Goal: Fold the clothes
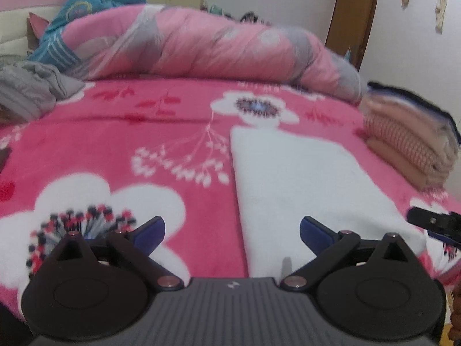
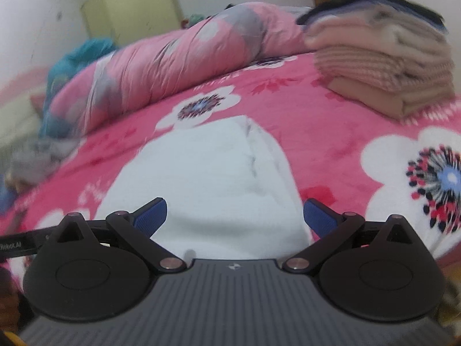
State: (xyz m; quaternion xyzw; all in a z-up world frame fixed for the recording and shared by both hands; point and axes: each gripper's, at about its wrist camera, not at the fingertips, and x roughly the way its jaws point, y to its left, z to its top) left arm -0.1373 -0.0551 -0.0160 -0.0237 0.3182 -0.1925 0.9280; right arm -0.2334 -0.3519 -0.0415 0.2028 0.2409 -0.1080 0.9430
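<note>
While both claws gape wide and hold nothing, the folded white cloth (image 1: 302, 184) lies on the bed (image 1: 173, 132), just ahead of the left claw (image 1: 232, 230) and right claw (image 2: 234, 216), long axis running away from them.

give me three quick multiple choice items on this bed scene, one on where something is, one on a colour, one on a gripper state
1. Where does the stack of folded clothes sit relative to the white garment in the right wrist view?
A. up and to its right
B. on top of it
C. under it

2. What is the main colour of the bedspread?
A. green
B. pink
C. black

3. How does the left gripper stand?
A. shut on the white garment
B. shut on nothing
C. open, with nothing between its pads

Answers:
1 A, the stack lies apart on the bedspread, toward the upper right.
2 B, pink with white flowers.
3 C, the blue pads are wide apart above the cloth.
</note>
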